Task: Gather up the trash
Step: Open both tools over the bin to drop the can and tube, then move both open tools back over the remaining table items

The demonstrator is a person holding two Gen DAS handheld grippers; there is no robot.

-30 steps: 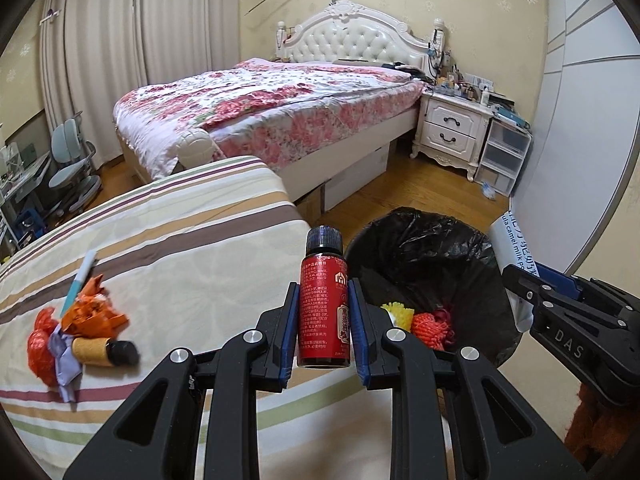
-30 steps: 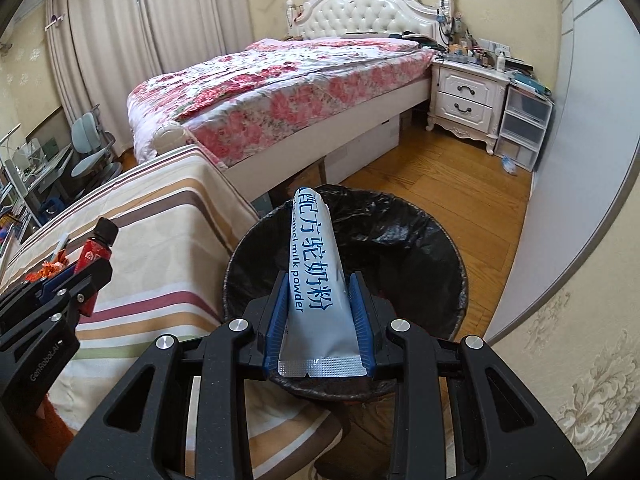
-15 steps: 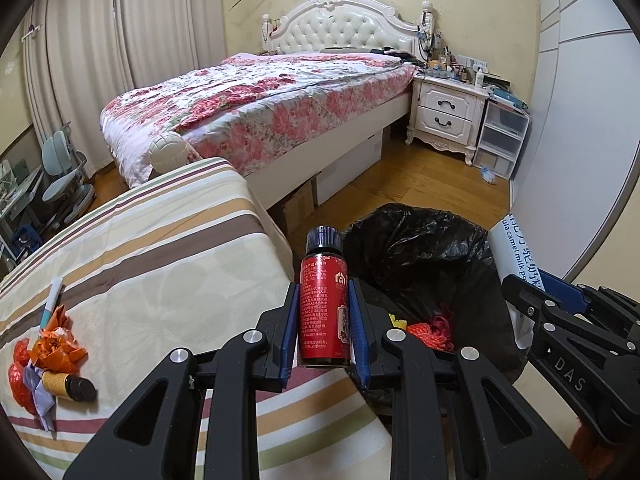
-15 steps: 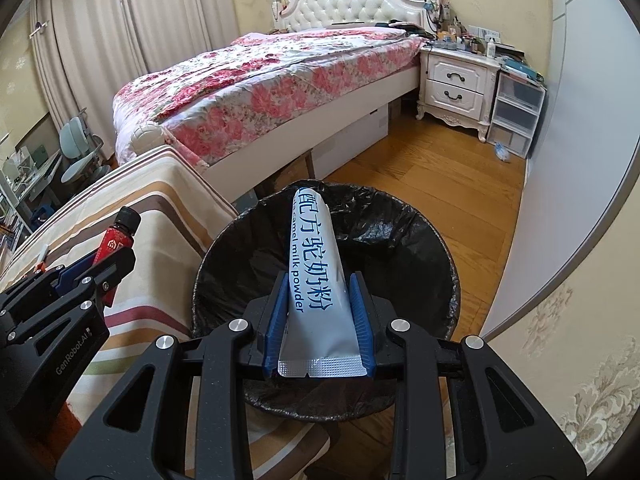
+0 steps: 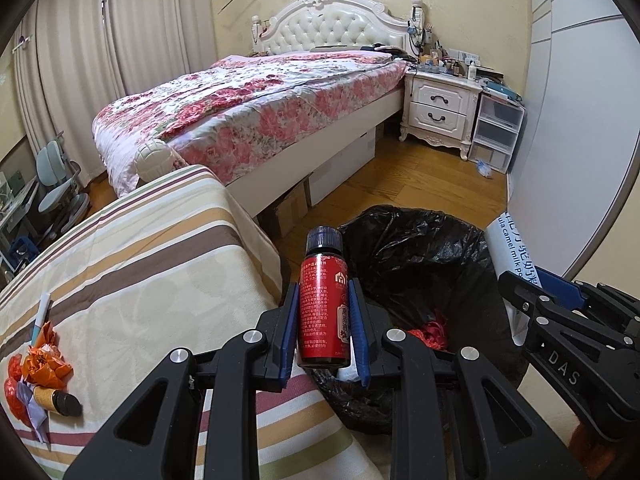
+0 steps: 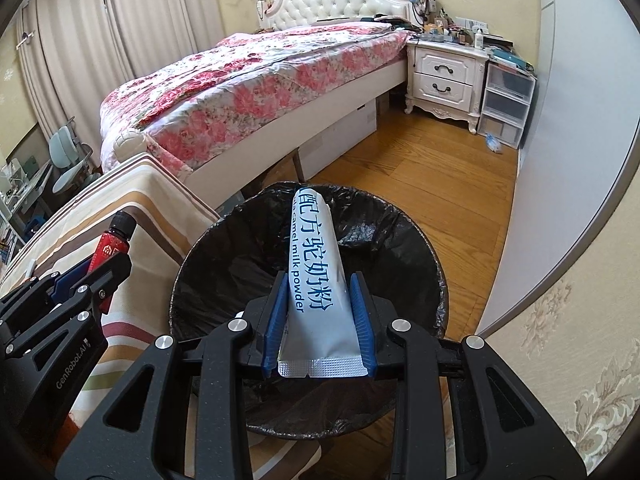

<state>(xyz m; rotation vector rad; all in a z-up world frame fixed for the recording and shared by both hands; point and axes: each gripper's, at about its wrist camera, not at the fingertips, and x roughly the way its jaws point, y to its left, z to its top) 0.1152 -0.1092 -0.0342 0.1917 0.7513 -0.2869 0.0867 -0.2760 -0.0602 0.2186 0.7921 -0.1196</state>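
Note:
My left gripper (image 5: pixel 323 320) is shut on a small red bottle (image 5: pixel 323 312) with a dark cap, held upright at the near left rim of the bin. My right gripper (image 6: pixel 319 316) is shut on a white milk powder sachet (image 6: pixel 316 280) with blue print, held over the open bin (image 6: pixel 400 248). The bin is round with a black liner (image 5: pixel 420 248) and holds red and yellow scraps (image 5: pixel 432 330). Orange and red wrappers (image 5: pixel 44 364) and a small brown bottle (image 5: pixel 56 400) lie on the striped cloth at far left. The left gripper also shows in the right wrist view (image 6: pixel 80 292).
The striped cloth surface (image 5: pixel 140 280) ends just left of the bin. A floral bed (image 5: pixel 260 108), white nightstand (image 5: pixel 440 108) and plastic drawers (image 5: pixel 498 132) stand behind. A grey curved wall (image 6: pixel 580 160) runs along the right. Wooden floor (image 6: pixel 420 184) lies beyond the bin.
Both grippers have moved to the right and closer over the bin, each still holding its item. The wrappers on the cloth have slid toward the left edge of the left view.

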